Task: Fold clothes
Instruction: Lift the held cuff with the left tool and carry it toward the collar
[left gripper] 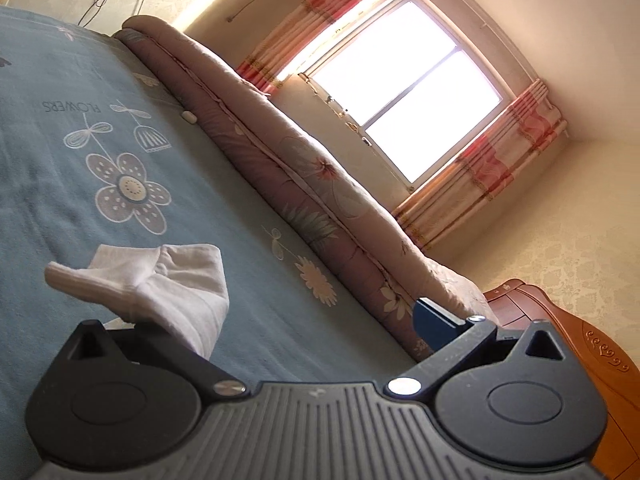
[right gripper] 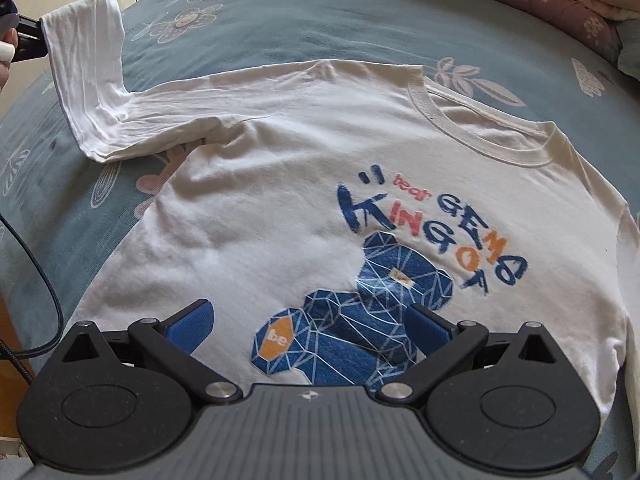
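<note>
A white T-shirt [right gripper: 280, 200] with a blue bear print and "KING OF GEMS" lettering lies face up on the blue flowered bedsheet [right gripper: 280, 20]. Its left sleeve [right gripper: 92, 80] is lifted off the bed toward the upper left, where its cuff meets my left gripper [right gripper: 28, 36]. In the left wrist view the left gripper [left gripper: 296, 320] has its fingers wide apart. The sleeve [left gripper: 168, 280] drapes over the left finger and hides it, and the blue right pad [left gripper: 436, 320] is bare. My right gripper [right gripper: 310, 324] hovers open over the bear print near the shirt's hem.
A rolled floral quilt [left gripper: 300, 168] lies along the bed's far edge below a bright window [left gripper: 408, 100]. A wooden headboard [left gripper: 580, 340] stands at the right. A dark cable [right gripper: 48, 280] hangs at the bed's left side. A person's hand [right gripper: 6, 52] shows at the left.
</note>
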`<state>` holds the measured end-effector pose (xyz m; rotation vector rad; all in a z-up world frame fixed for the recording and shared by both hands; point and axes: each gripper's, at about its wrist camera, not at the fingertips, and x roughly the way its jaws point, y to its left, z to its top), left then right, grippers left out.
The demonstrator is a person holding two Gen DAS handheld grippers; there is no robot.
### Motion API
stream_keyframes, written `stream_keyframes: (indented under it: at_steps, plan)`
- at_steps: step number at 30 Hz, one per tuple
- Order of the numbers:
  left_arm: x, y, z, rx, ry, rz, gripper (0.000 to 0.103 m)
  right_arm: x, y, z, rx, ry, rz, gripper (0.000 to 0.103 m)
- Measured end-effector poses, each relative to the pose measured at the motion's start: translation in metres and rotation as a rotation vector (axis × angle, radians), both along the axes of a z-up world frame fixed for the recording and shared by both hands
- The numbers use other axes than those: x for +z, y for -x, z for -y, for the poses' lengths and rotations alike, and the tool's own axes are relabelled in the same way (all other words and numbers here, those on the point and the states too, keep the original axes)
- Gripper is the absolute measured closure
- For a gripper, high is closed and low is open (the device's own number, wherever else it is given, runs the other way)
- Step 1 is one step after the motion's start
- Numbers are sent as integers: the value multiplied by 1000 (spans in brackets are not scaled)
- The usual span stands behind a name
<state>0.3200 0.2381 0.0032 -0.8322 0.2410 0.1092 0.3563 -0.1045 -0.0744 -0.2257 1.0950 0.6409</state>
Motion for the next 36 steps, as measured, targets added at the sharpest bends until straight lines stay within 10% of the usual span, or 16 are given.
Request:
stream_keyframes:
  at_steps: [36]
  plan:
    - [-41, -121, 266, -506, -90, -132, 1, 0, 24, 190, -167, -47, 11, 0]
